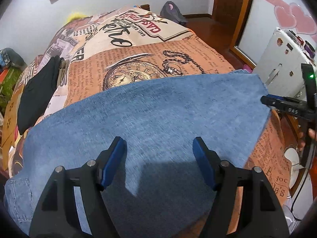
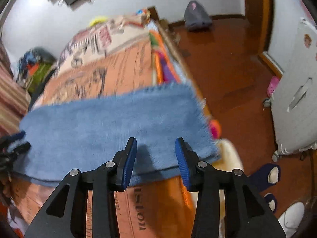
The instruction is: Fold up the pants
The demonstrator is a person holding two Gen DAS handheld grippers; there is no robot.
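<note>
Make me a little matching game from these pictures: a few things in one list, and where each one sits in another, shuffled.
Things:
1. faded blue denim pants
2. black folded garment
3. grey backpack
4. white plastic drawer cabinet

Places:
a. on the red floor against the far wall
b. beside the bed, by the heart-decorated wall
c. on the left side of the printed bedspread
d. spread flat across the near end of the bed

Pairs: 1-d, 2-c, 3-a, 4-b

A bed (image 1: pixel 138 39) wearing a newspaper-print cover is carrying blue denim pants (image 1: pixel 148 115) lying flat, with a black garment (image 1: pixel 37 91) lying beside them.
</note>
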